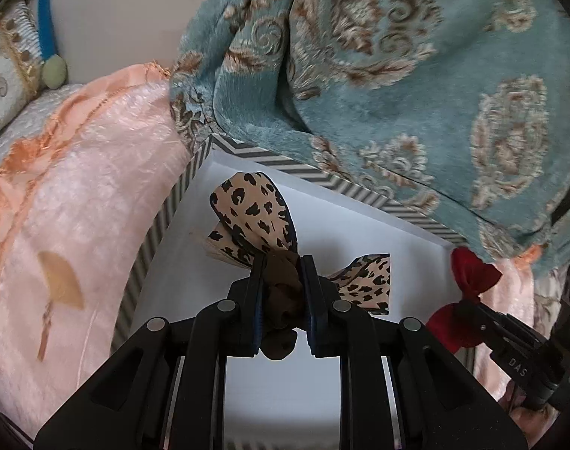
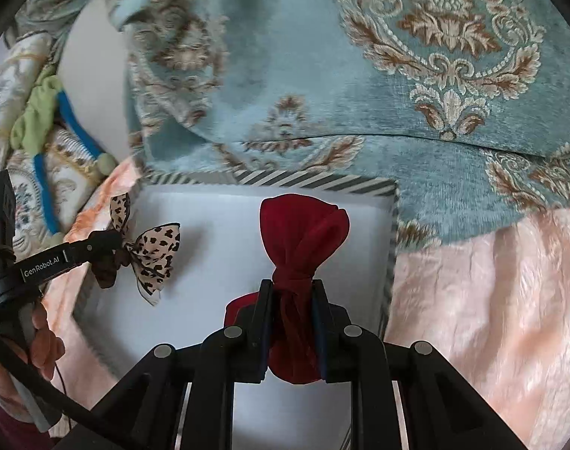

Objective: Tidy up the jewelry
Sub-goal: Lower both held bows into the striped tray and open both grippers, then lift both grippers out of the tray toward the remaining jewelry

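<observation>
Left gripper [image 1: 283, 292]: nearly closed, pinching the brown knot of the leopard bow [image 1: 255, 221].
Right gripper [image 2: 292, 315]: nearly closed, clamped on the knot of the red bow [image 2: 303, 228].
Leopard bow: over the box's left side, one loop pointing far, tail to the right.
Red bow: over the box's right side, long axis near-to-far.
Box [image 2: 393, 225]: white inside, striped rim.
Surroundings: pink blanket [image 2: 491, 281] beneath, blue floral fabric [image 2: 359, 75] at the far side.
</observation>
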Available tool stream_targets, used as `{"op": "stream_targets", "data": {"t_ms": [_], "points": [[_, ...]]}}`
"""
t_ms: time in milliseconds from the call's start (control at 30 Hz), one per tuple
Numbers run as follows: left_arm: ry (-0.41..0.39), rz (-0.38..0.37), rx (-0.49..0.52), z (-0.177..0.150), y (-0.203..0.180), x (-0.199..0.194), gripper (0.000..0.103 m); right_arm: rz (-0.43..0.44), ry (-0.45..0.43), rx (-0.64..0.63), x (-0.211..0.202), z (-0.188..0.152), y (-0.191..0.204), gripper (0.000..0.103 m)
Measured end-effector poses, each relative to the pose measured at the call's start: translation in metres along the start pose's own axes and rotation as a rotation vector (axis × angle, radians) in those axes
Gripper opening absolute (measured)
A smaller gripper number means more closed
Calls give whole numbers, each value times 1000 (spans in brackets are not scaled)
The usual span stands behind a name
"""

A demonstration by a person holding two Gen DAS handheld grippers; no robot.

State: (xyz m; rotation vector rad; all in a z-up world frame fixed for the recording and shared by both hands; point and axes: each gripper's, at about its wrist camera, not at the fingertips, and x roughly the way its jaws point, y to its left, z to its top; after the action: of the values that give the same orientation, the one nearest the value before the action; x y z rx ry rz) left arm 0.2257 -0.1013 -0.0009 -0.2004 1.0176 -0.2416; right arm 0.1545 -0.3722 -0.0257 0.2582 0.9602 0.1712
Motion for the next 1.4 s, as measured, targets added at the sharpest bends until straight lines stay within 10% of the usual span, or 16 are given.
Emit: {"op": "stream_targets", "data": {"t_ms": [200,433,867,1400], "points": [[31,75,-24,16,8,35,18,-72,-8,-6,21,9,-8,20],[22,102,-34,16,12,42,49,-60,-36,-16,10,6,-7,44],[-56,76,25,-16,-9,-33,52,-21,-82,0,-54,-24,14,64],[-152,117,113,-97,-27,-115,52,-16,-115,-8,-121,-90,48,65]]}}
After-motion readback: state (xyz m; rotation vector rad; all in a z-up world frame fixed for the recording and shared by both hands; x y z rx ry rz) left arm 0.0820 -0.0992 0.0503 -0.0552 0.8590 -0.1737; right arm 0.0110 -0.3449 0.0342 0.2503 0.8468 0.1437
